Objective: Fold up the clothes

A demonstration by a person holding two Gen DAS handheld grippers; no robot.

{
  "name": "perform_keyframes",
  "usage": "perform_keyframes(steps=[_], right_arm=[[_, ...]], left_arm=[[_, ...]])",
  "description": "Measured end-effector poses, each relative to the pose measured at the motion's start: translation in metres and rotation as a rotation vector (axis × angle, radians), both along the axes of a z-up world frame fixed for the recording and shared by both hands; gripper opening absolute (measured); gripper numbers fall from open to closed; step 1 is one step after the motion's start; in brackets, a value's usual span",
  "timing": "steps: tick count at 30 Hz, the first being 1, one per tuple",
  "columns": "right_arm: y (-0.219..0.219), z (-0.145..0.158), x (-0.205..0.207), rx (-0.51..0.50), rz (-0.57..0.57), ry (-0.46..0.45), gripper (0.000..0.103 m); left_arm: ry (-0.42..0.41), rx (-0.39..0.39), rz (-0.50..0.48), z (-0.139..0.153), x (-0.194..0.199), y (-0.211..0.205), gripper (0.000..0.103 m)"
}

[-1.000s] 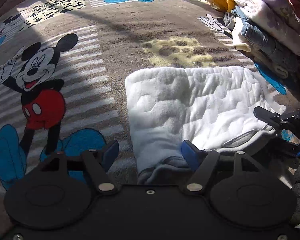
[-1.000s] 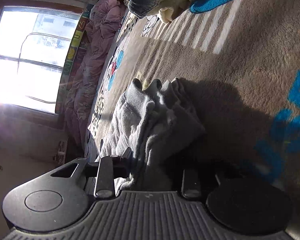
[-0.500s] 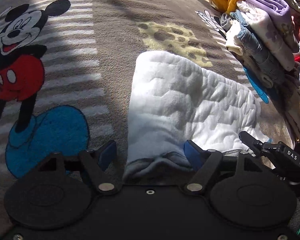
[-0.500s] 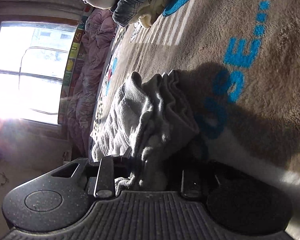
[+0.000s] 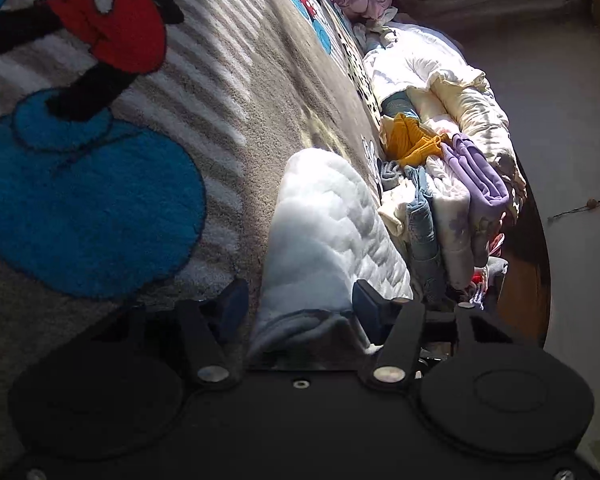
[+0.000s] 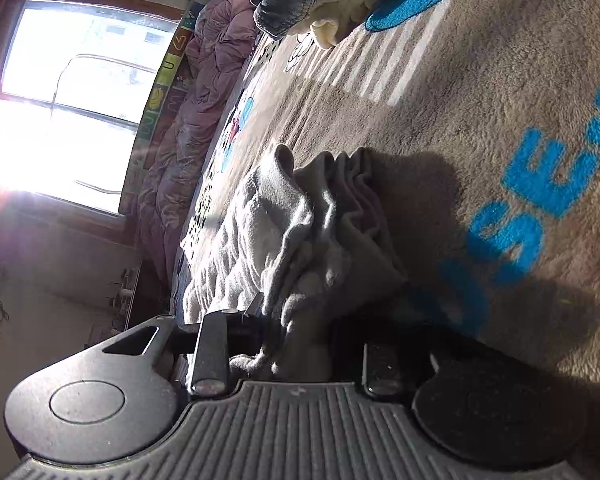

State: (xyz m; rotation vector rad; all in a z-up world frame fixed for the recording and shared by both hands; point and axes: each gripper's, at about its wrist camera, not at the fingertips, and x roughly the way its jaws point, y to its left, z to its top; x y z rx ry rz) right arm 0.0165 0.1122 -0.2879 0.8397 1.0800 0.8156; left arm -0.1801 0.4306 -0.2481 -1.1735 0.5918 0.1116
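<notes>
Since the earlier frame the left tongs (image 5: 300, 304) have rolled sideways. Both tongs stand spread around the white fleece garment (image 5: 328, 224), the right tongs (image 6: 296, 340) straddling its bunched edge, on the cartoon-print blanket (image 5: 228, 80).

Left wrist view rolled sideways, close over white garment (image 5: 324, 232) on cartoon blanket (image 5: 100, 200), facing clothes pile (image 5: 452, 184), right wrist view low, tilted, facing window (image 6: 72, 100), both sharing garment and blanket.

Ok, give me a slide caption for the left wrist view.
Left gripper straddles the edge of a white fleece garment on a cartoon-mouse blanket, beside a pile of clothes.
</notes>
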Motion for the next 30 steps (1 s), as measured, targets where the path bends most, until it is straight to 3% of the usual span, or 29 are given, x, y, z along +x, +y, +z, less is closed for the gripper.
perform_keyframes(steps=[1,5,11,17,21,24,25,26,27,29,30], right_arm=[[0.002,0.003,0.000,-0.004,0.009,-0.015,0.031],[0.008,0.016,0.003,-0.013,0.022,-0.052,0.032],[0.028,0.050,0.002,0.025,0.104,-0.136,0.032],[0.101,0.077,-0.021,0.092,0.302,-0.189,0.032],[0.169,0.094,-0.052,0.157,0.469,-0.215,0.031],[0.221,0.100,-0.080,0.197,0.574,-0.208,0.031],[0.235,0.094,-0.088,0.165,0.596,-0.195,0.031],[0.249,0.085,-0.096,0.112,0.614,-0.178,0.031],[0.262,0.075,-0.104,0.058,0.631,-0.161,0.033],[0.276,0.048,-0.115,-0.080,0.639,-0.115,0.038],[0.268,0.040,-0.118,-0.058,0.612,-0.089,0.038]], left_arm=[[0.011,0.015,-0.036,0.003,0.006,-0.006,0.056],[0.011,0.158,-0.053,0.017,0.011,-0.029,0.038],[-0.069,0.243,0.030,0.033,-0.037,-0.031,0.037],[-0.160,0.269,0.321,0.045,-0.143,-0.009,0.036],[-0.197,0.383,0.537,0.069,-0.217,-0.007,0.036],[-0.209,0.330,0.680,0.062,-0.266,-0.004,0.037],[-0.171,0.288,0.709,0.052,-0.273,0.000,0.042],[-0.129,0.245,0.737,0.041,-0.280,0.003,0.056],[-0.088,0.202,0.765,0.031,-0.287,0.006,0.064],[-0.114,0.133,0.801,0.021,-0.300,0.008,0.067],[-0.129,0.100,0.818,0.017,-0.307,0.009,0.069]])
